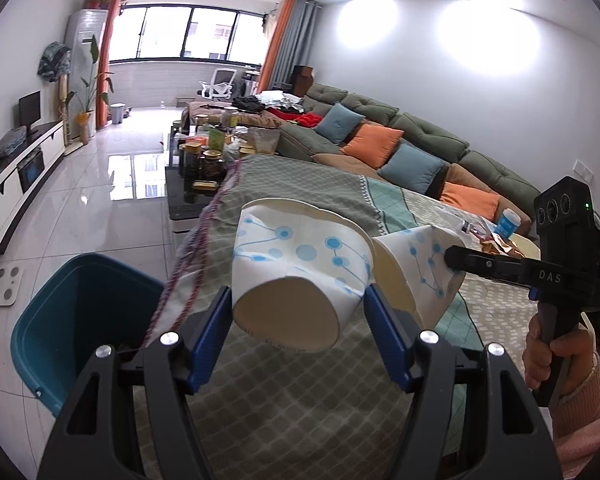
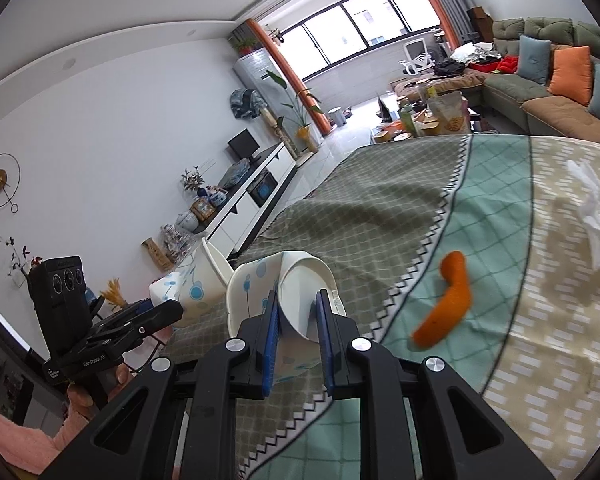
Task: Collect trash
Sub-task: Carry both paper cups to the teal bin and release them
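Carrying two paper cups over the table's edge toward the bin (image 1: 80, 320) at lower left, the left gripper (image 1: 298, 312) clamps one cup (image 1: 300, 264) while the right gripper (image 2: 298, 322) pinches the other cup (image 2: 296, 292) flat, so next each must reach over the bin and let go.

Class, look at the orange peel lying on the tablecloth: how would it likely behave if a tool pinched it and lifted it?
The orange peel is a thin curled strip, so it is probably light and would flex rather than stay rigid. Its curved shape gives the pads little flat surface, so it may twist or slip. Lying flat on the tablecloth, it seems unlikely to roll.
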`<state>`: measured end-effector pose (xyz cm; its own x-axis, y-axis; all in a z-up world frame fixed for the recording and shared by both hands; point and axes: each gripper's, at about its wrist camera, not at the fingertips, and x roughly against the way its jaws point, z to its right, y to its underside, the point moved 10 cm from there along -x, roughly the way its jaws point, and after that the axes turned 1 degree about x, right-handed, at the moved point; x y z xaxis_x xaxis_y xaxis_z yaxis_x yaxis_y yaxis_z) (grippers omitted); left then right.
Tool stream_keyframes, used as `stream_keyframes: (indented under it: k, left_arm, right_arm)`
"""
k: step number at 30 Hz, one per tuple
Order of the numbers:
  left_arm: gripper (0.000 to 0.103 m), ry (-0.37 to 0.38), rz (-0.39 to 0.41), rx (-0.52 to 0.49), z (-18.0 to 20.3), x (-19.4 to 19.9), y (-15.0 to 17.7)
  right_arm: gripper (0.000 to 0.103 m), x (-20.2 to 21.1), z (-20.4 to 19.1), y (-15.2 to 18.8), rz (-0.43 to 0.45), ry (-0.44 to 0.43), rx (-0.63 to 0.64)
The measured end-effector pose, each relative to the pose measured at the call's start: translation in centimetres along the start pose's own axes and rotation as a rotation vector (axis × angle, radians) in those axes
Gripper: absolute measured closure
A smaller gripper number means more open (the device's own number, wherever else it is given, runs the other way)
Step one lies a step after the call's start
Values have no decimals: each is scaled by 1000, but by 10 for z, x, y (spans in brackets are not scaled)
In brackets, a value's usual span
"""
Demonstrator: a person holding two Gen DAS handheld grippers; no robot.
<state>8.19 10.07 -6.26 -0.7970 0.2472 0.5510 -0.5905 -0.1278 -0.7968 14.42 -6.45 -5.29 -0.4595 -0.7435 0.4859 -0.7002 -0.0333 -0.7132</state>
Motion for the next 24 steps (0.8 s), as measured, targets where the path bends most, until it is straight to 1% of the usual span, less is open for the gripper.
stream_keyframes:
  k: [13,24]
  left_arm:
    - [36,-68,35,53,-36,27,4]
    - [36,-147,75,103,-76,52,0]
  right_arm:
    - [85,-31,-33,-3,-46,-60,50]
    - [85,-58,-64,-8,-76,-115,91]
